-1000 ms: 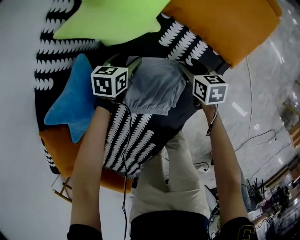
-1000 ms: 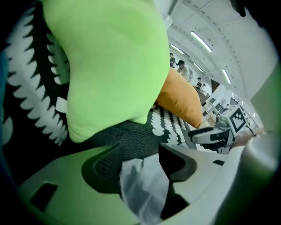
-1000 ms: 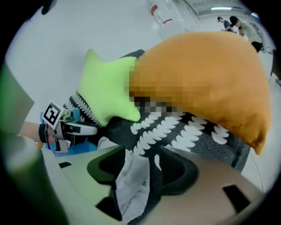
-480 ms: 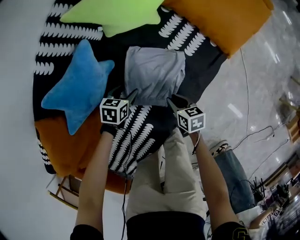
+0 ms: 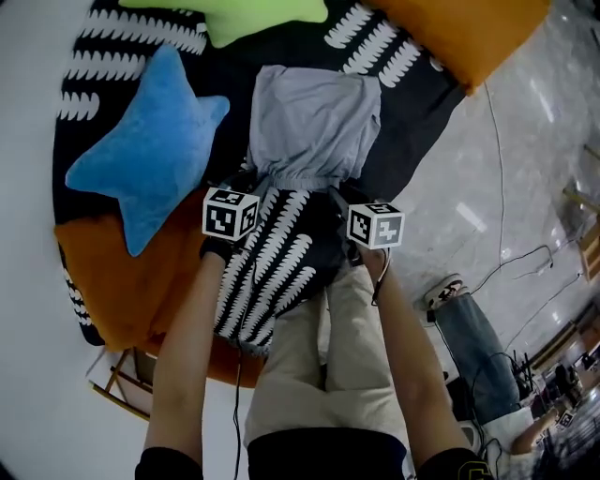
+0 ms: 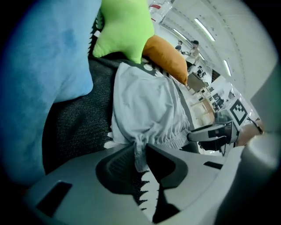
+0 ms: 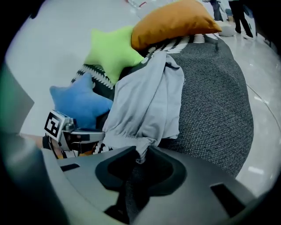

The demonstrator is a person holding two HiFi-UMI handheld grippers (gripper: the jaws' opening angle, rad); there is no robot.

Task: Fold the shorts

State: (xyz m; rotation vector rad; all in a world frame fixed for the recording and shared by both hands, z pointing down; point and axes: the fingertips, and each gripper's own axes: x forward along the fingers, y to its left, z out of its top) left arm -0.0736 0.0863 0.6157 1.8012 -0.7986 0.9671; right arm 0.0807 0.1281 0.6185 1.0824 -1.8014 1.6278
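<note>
One blue cushion (image 5: pixel 141 173), orange pillow (image 5: pixel 469 37), beside shorts (image 5: pixel 314 122)

The pale grey fabric shorts (image 5: pixel 314 122) are plain. The round dark seat cover (image 5: pixel 412 112) is speckled charcoal, crossed by rows of white toothed stripes. One star-shaped plush cushion (image 5: pixel 150 159) is bright blue and the other star cushion (image 5: pixel 262 14) lime green. The rectangular pillow (image 5: pixel 459 33) is orange, and the person's trousers (image 5: pixel 328 375) are beige.
</note>
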